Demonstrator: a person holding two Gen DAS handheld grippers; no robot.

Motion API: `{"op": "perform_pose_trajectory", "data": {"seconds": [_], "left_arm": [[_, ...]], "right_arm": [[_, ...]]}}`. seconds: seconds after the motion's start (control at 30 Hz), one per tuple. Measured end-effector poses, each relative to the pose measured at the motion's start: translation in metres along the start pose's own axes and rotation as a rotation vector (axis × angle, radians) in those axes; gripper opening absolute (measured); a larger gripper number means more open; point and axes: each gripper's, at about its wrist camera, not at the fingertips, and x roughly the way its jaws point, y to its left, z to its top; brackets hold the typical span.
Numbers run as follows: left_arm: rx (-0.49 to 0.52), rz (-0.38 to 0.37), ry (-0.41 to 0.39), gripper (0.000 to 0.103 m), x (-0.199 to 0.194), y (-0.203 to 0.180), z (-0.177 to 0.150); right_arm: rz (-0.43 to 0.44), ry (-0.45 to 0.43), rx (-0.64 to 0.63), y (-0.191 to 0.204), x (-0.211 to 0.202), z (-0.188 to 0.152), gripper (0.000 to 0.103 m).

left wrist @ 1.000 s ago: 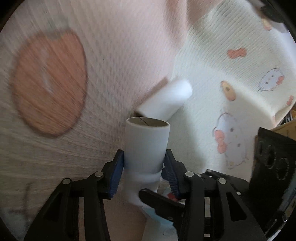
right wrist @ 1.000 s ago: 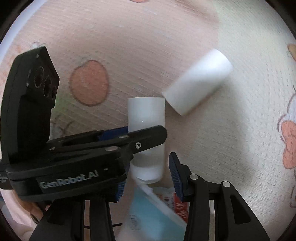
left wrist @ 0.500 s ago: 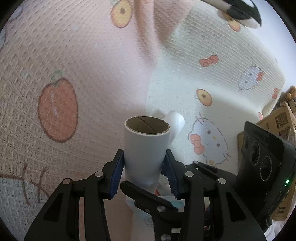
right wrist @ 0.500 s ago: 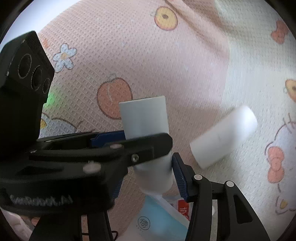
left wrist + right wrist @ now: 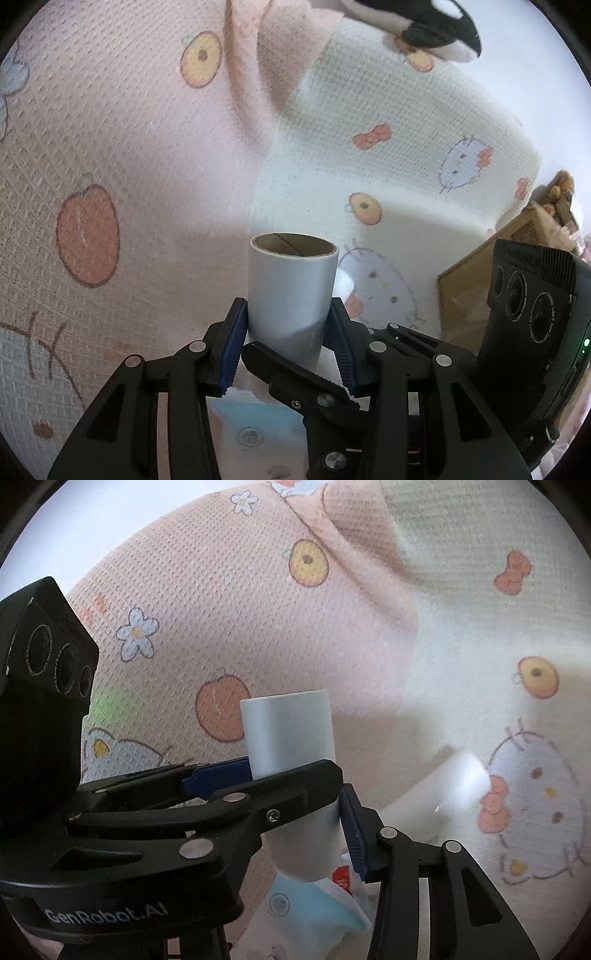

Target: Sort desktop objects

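A white paper roll with a cardboard core stands upright between the blue pads of my left gripper, which is shut on it. My right gripper is around the same roll from the other side; its right pad touches the roll, its left finger is hidden behind the left gripper. A second white roll lies on its side on the patterned blanket to the right; its end also peeks out behind the held roll in the left wrist view. A light-blue packet lies below the held roll.
A cardboard box stands at the right in the left wrist view. A black-and-white plush toy lies at the top edge of the blanket. The blanket has folds running down its middle.
Both grippers have risen with the held roll; the blanket and the lying roll now look farther away and lower in view. The box and plush toy have come into view.
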Motion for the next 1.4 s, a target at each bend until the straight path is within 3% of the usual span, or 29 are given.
{"op": "perform_pose_trajectory", "data": {"seconds": [0.23, 0.43, 0.63, 0.8, 0.9, 1.4], "left_arm": [[0.017, -0.022, -0.096, 0.047, -0.028, -0.015, 0.006], [0.040, -0.031, -0.151, 0.047, -0.060, -0.023, 0.016], [0.027, -0.065, -0.127, 0.047, -0.072, -0.033, 0.025], [0.007, -0.110, -0.050, 0.047, -0.070, -0.044, 0.033], [0.016, -0.127, -0.047, 0.047, -0.074, -0.054, 0.035], [0.107, -0.146, -0.092, 0.047, -0.099, -0.108, 0.050]], "right_arm": [[-0.132, 0.024, -0.096, 0.014, -0.035, 0.019, 0.041], [-0.136, -0.015, -0.142, 0.034, -0.062, 0.035, 0.041], [-0.154, 0.003, -0.132, 0.041, -0.072, 0.056, 0.041], [-0.192, 0.084, -0.096, 0.039, -0.085, 0.065, 0.041], [-0.221, 0.116, -0.101, 0.037, -0.095, 0.071, 0.041], [-0.245, 0.063, -0.135, 0.034, -0.157, 0.091, 0.041]]}}
